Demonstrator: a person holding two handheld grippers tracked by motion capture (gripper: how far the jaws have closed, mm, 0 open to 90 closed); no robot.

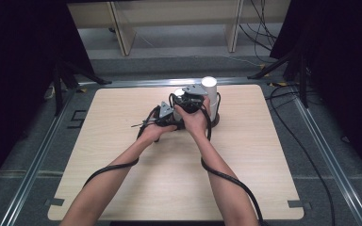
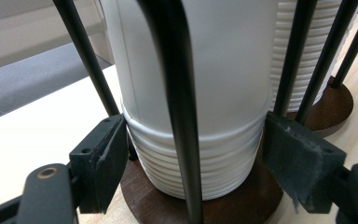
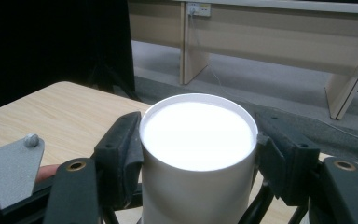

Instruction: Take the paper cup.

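A stack of white paper cups (image 2: pixel 223 154) stands upside down on a round brown base (image 2: pixel 149 200) inside thin black rods (image 2: pixel 177 93). My left gripper (image 2: pixel 196 140) is low on this stack, its two pads pressed against the ribbed rims from either side. The right gripper (image 3: pixel 196 140) is shut on the top cup (image 3: pixel 196 135), one pad on each side just under its upturned bottom. In the high view both grippers, left (image 1: pixel 169 117) and right (image 1: pixel 191 99), meet at the cup holder near the table's far middle.
A second, taller cup stack (image 1: pixel 209 85) stands just right of the held one on its own base (image 2: pixel 335 107). The wooden table (image 1: pixel 169 188) has bare room on all sides. Cables trail from both grippers. Wooden furniture legs (image 3: pixel 191 51) and floor cables lie beyond the far edge.
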